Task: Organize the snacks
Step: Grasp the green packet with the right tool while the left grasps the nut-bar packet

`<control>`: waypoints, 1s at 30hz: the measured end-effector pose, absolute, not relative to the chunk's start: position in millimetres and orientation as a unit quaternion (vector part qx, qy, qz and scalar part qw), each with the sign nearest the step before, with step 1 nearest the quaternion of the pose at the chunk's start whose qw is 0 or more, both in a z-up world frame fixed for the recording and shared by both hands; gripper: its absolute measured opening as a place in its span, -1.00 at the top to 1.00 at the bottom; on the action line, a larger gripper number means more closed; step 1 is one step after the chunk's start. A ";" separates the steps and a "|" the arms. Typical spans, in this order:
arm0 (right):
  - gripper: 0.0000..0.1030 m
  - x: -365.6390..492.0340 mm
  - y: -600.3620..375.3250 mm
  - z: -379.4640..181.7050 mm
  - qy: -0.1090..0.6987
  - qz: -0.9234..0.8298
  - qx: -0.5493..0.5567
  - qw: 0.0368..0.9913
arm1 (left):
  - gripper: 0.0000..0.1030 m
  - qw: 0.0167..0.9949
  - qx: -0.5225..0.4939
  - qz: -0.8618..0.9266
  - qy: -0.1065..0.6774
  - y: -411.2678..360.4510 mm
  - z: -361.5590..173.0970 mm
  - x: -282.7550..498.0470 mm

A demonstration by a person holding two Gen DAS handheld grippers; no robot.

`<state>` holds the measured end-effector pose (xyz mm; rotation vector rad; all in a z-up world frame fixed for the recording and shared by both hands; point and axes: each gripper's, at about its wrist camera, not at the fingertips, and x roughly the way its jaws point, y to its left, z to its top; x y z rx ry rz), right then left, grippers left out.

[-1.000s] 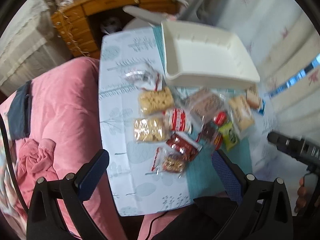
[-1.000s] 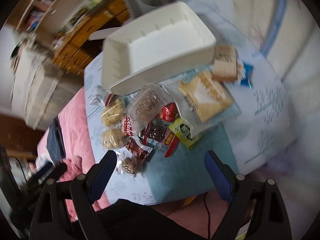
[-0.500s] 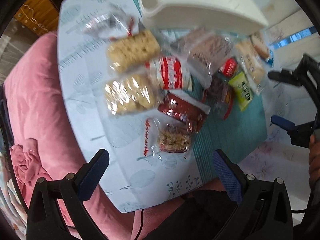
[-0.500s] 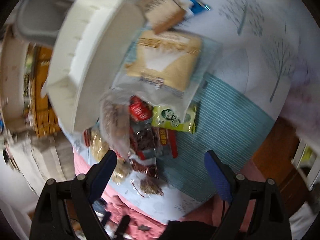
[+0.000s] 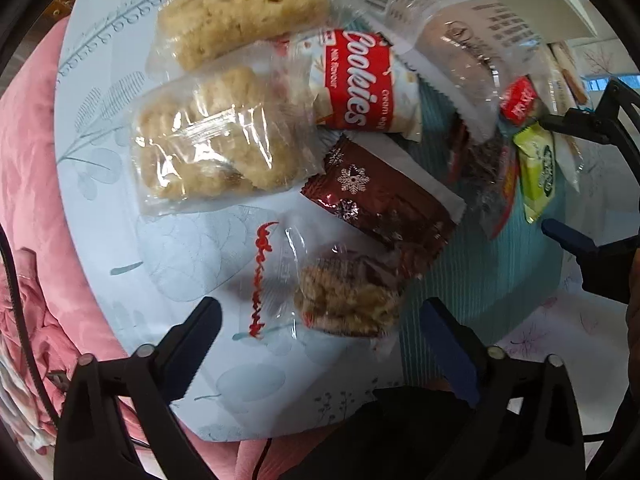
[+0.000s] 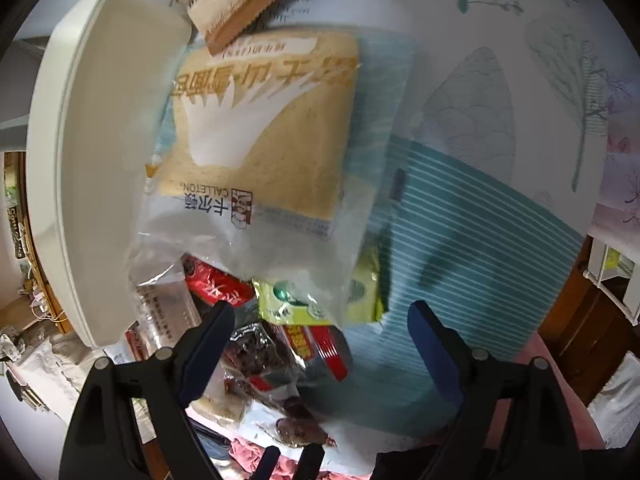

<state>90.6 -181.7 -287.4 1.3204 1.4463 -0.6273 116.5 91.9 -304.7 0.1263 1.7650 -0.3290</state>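
Pale leaf-printed cloth covers the worktop [image 5: 120,184], with a teal striped mat [image 6: 472,216] laid over part of it and a pink quilt [image 5: 28,168] seen past its edge. Snacks are heaped across cloth and mat beside a white tray [image 6: 92,152]. In the left wrist view, two clear packs of pale rice cakes [image 5: 212,148] lie side by side, touching a red-and-white cookie pack [image 5: 360,80]; a dark red wrapper [image 5: 380,204] with snowflakes lies just below them. A clear nut-cluster pack [image 5: 344,296] rests just beyond the fingertips of the left gripper [image 5: 320,340]; its jaws are closing while wide apart, and nothing is gripped. In the right wrist view, a large bread pack [image 6: 260,128] leans against the tray, overlapping a green packet [image 6: 320,304] and red wrappers. The right gripper [image 6: 320,332] is held over the green packet; its jaws are closing too, wide apart, with no pad pressed on anything.
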 end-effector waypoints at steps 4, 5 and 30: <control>-0.50 104.4 -178.9 -293.5 0.617 -0.269 0.535 0.511 | -0.76 0.616 0.043 -0.141 0.773 93.8 -314.0 117.4; -0.43 106.8 -181.0 -295.1 0.620 -0.272 0.531 0.511 | -0.71 0.617 0.041 -0.144 0.773 96.4 -316.5 118.5; -0.04 114.1 -135.7 -253.8 0.629 -0.269 0.514 0.518 | -0.04 0.622 0.019 -0.173 0.763 132.8 -267.1 145.0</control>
